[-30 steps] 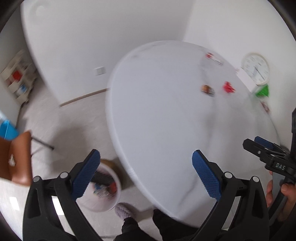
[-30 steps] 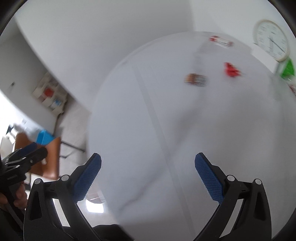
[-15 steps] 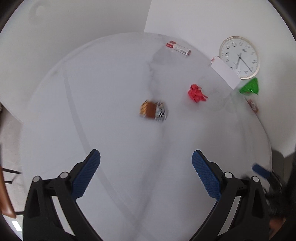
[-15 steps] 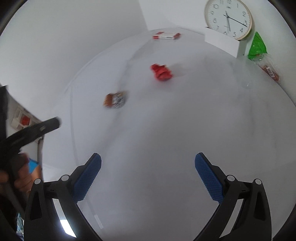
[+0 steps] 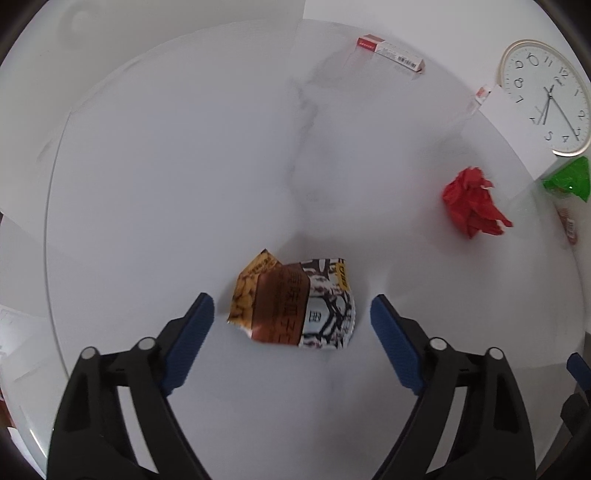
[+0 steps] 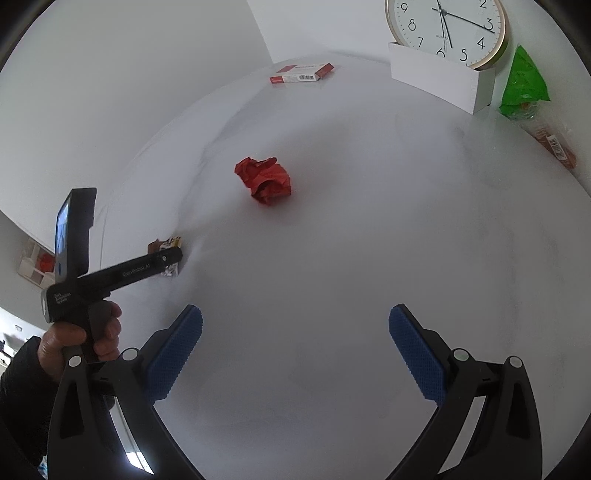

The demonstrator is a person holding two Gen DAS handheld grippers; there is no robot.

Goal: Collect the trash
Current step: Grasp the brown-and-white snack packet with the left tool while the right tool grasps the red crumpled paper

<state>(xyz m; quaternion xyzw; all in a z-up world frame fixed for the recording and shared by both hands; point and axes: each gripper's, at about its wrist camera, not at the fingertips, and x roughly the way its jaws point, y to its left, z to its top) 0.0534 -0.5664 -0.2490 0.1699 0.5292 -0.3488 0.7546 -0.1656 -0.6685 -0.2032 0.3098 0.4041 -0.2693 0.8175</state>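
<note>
A round white table (image 5: pixel 155 155) with faint grey marbling fills both views, standing against a white wall. At its far edge a round clock (image 6: pixel 447 29) with a pale gold rim leans behind a white box (image 6: pixel 439 79).

The left gripper (image 5: pixel 291 317) hangs steeply over the table. Its jaws have just been closing but stand apart, and a crumpled snack wrapper (image 5: pixel 295 302) lies flat on the table between the blue pads (image 5: pixel 190 328), touched by neither. The wrapper is creased and partly folded, orange and brown on one half with printed characters, black-and-white patterned on the other, with a yellow strip along one edge. In the right wrist view it is mostly hidden behind the left gripper's black body, which a hand (image 6: pixel 79 339) in a dark sleeve holds.

The right gripper (image 6: pixel 295 343) has its jaws wide apart over bare table, nothing between them.

A crumpled ball of red paper (image 6: pixel 264 179) sits well beyond it, near the table's middle. A green plastic bag (image 6: pixel 524 83) lies beside the white box, with a clear wrapped packet (image 6: pixel 554 144) just next to it. A flat red-and-white carton (image 6: pixel 301 72) lies at the far rim.
</note>
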